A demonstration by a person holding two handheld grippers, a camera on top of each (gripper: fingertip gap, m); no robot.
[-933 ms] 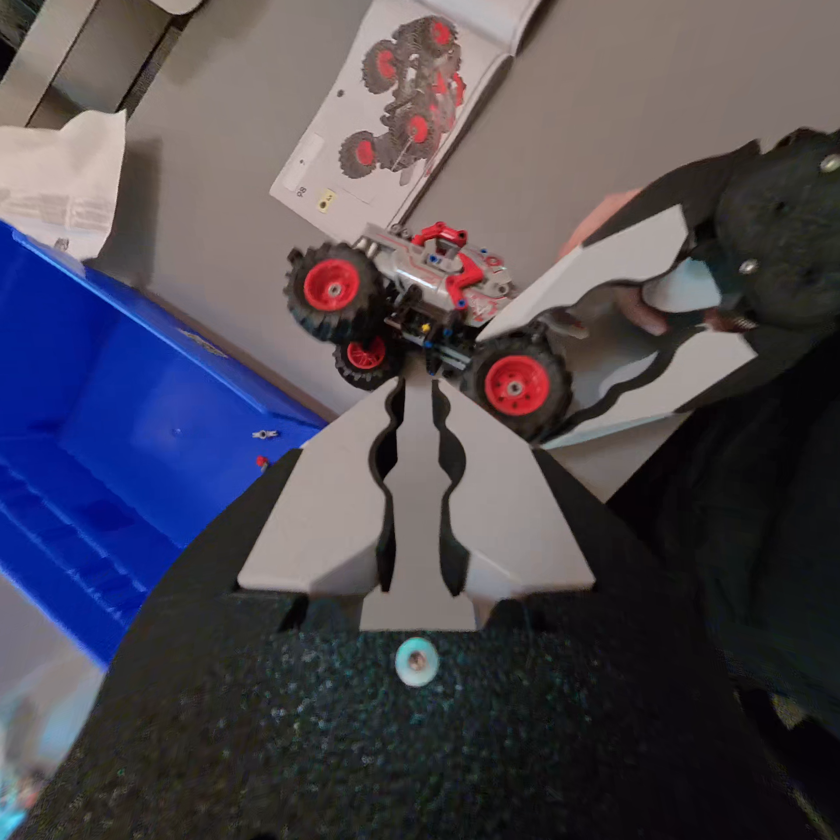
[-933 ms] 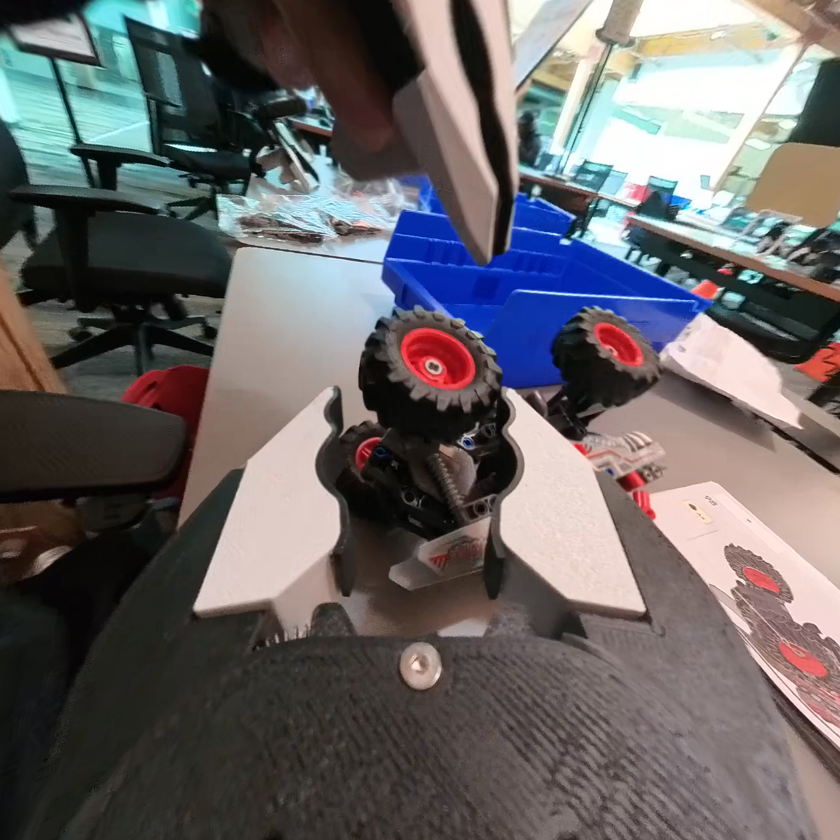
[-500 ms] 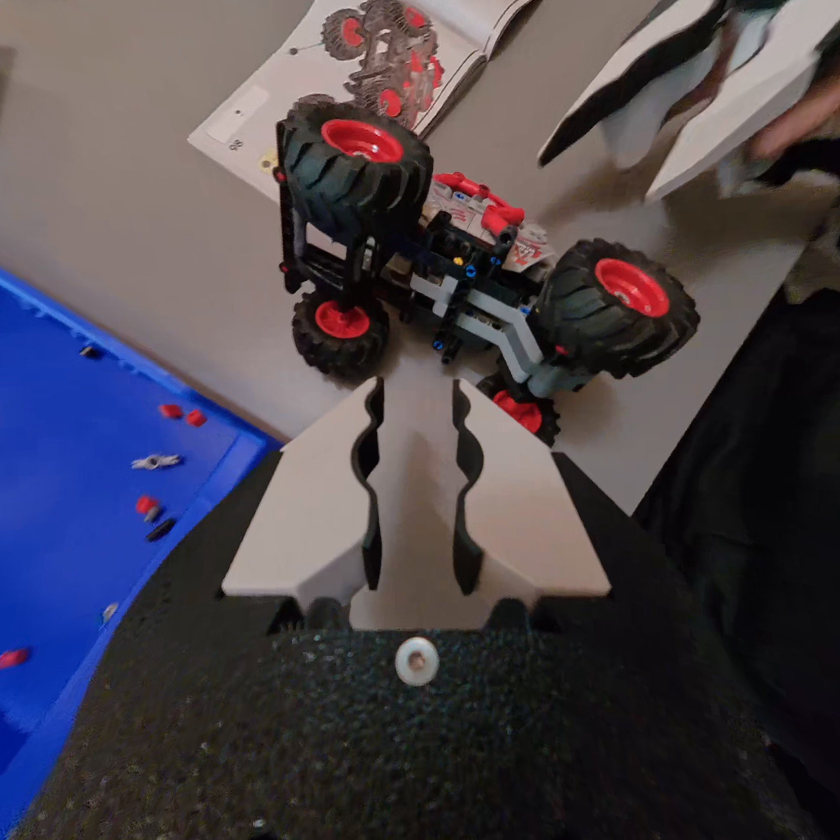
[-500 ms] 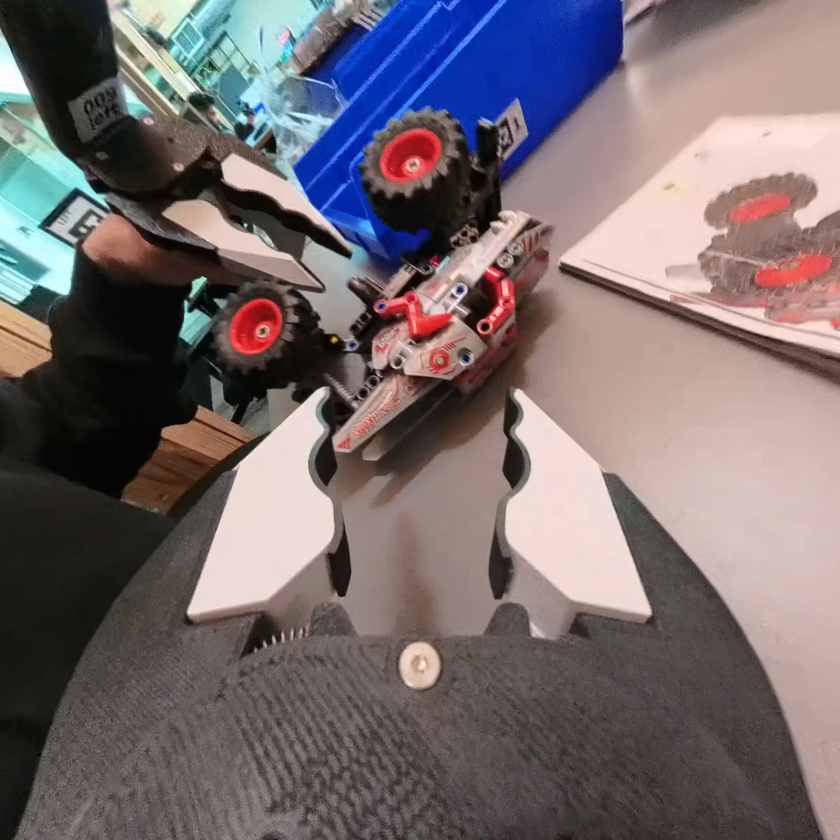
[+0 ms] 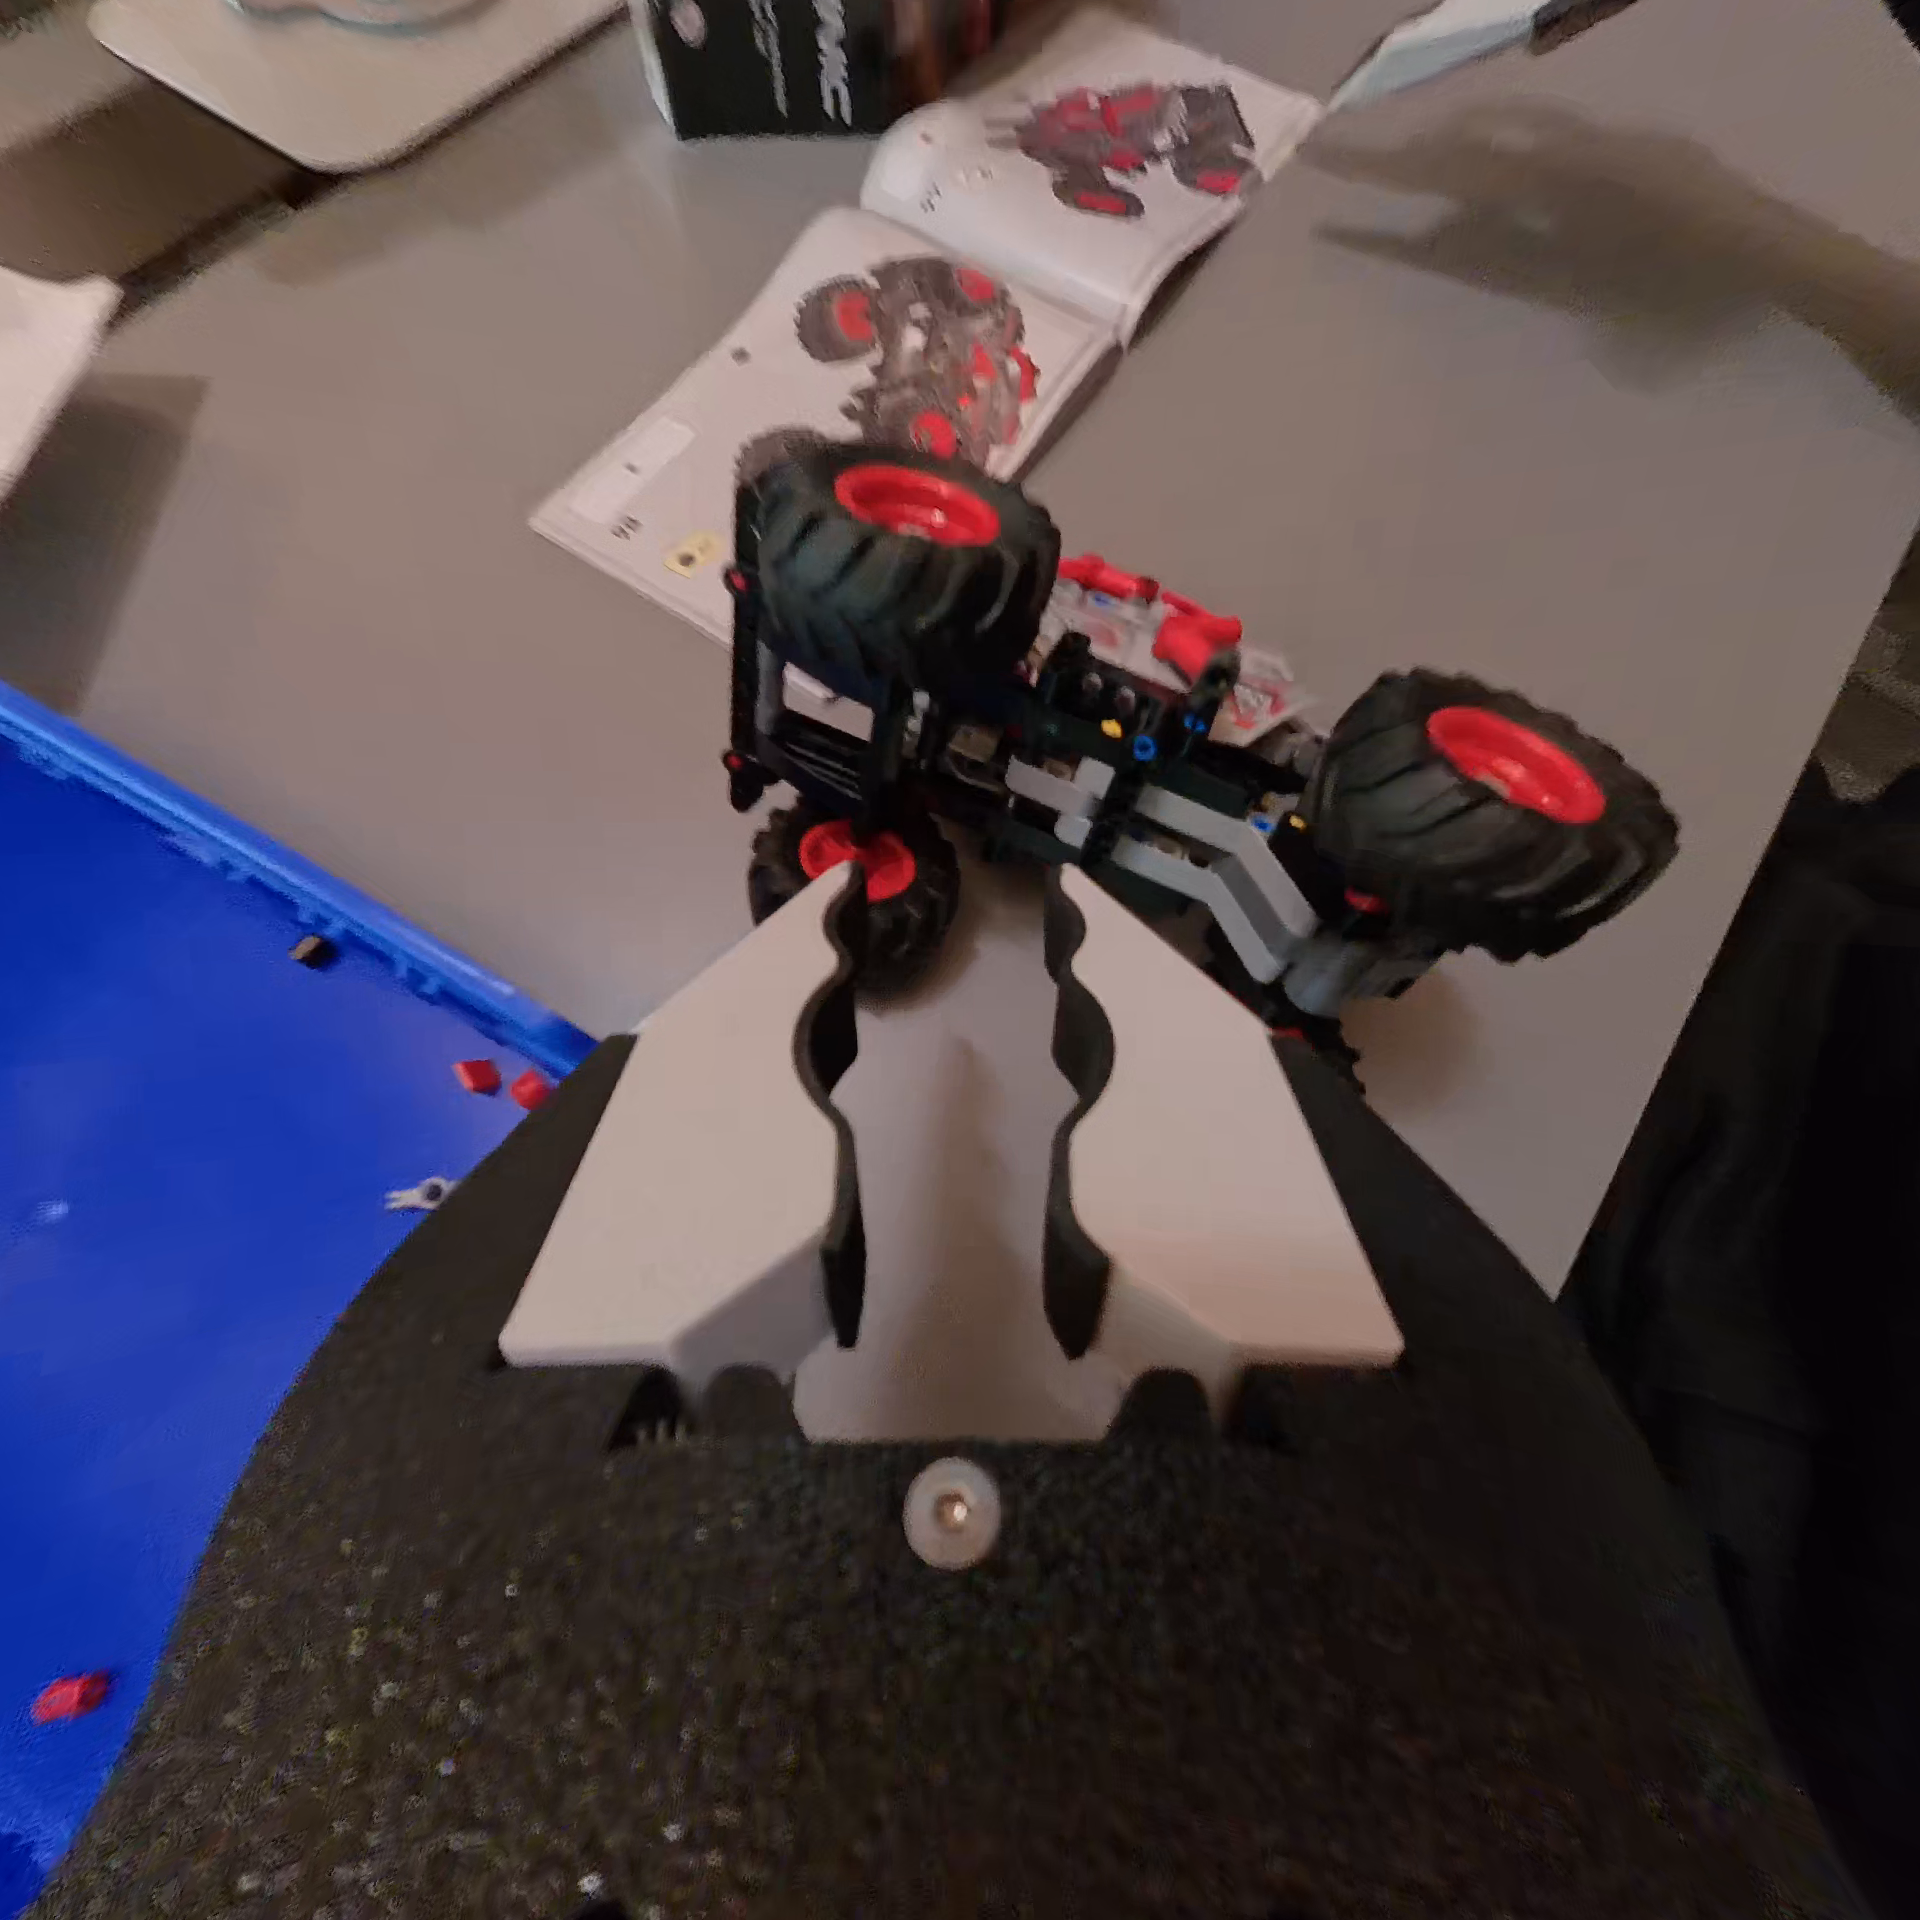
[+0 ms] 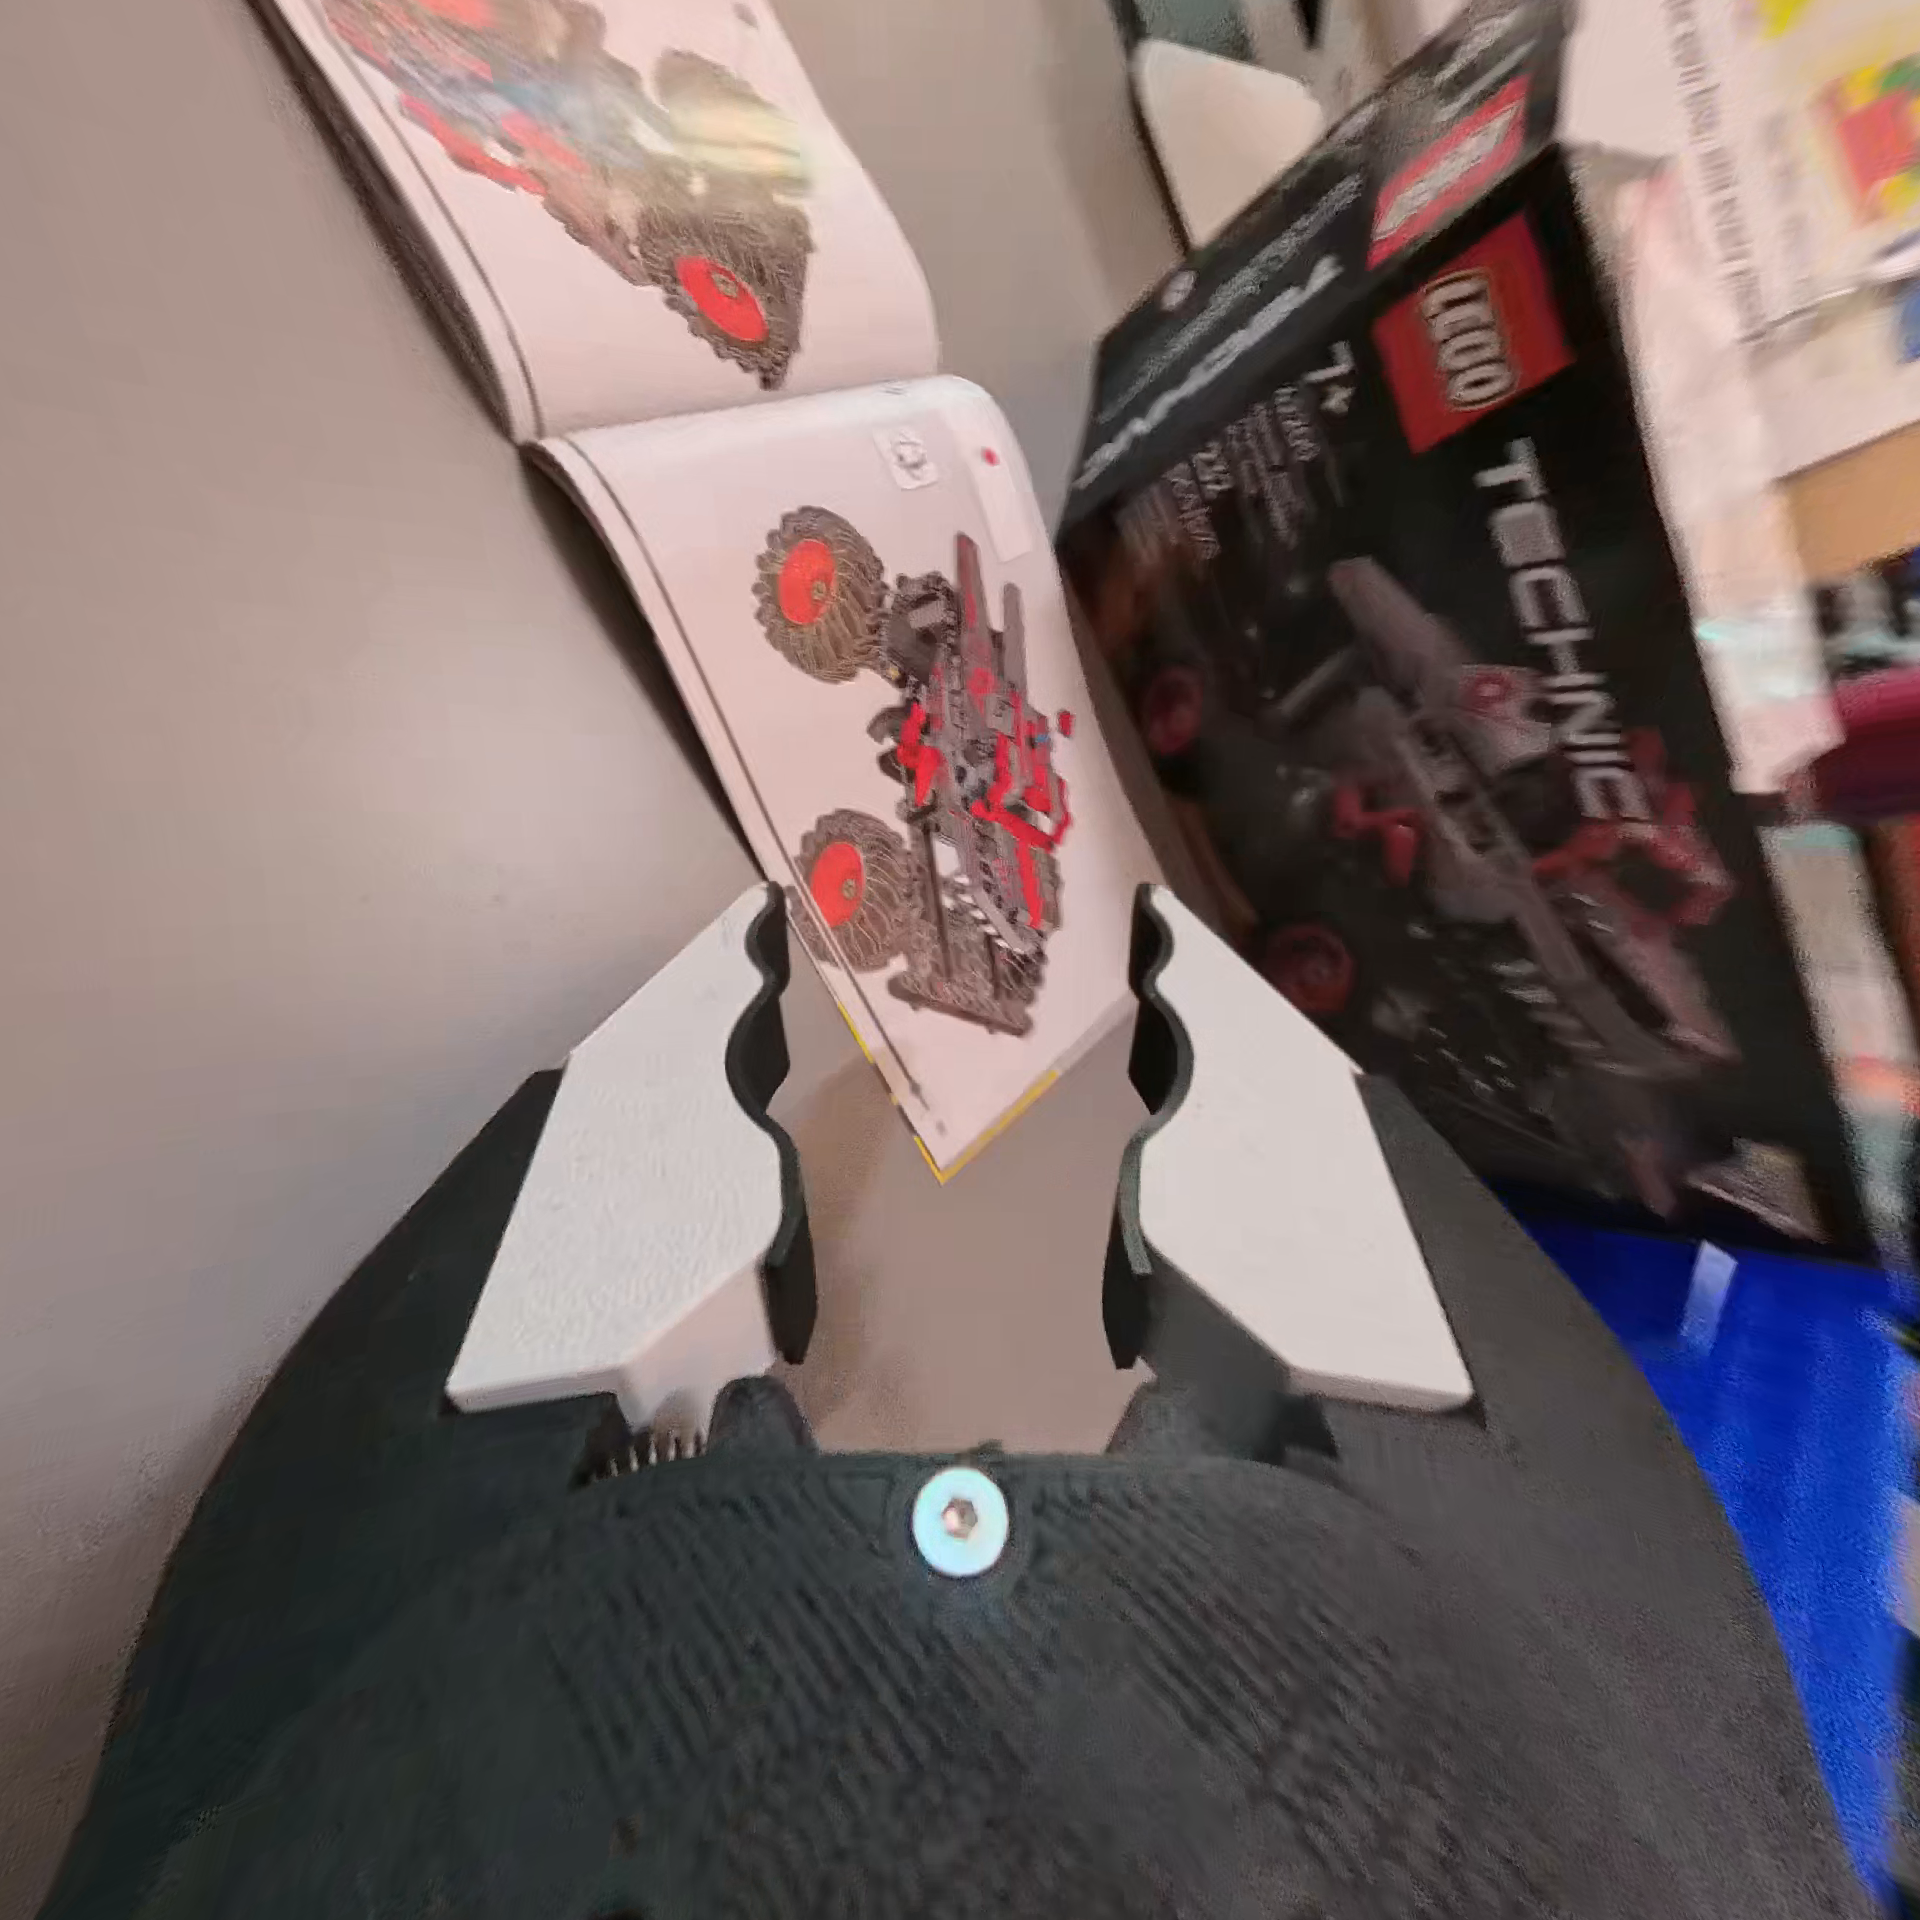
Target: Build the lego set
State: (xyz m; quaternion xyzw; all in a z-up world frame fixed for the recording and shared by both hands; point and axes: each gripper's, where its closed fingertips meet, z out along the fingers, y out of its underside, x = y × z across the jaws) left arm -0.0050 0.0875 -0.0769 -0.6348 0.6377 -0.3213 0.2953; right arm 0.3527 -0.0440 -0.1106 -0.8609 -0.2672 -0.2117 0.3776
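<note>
1. At the far left of the left wrist view we see the blue bin (image 5: 208, 1091), with small loose red pieces (image 5: 504, 1081) scattered on its floor.
2. Our left tongs (image 5: 940, 883) stand open and empty above the grey desk (image 5: 364, 675), their tips just short of the lego truck (image 5: 1143, 748).
3. The truck lies tipped on its side on the desk, apart from both tongs. One big red-hubbed wheel (image 5: 899, 561) is raised, and another (image 5: 1486, 810) sits to the right.
4. Behind the truck we see the open instruction booklet (image 5: 935, 322), and beyond it the black set box (image 5: 769, 62).
5. In the right wrist view our right tongs (image 6: 956, 914) are wide open, holding nothing, over the desk (image 6: 260, 623).
6. Ahead of them lies the booklet (image 6: 904, 727), with the box (image 6: 1455, 675) to its right.
</note>
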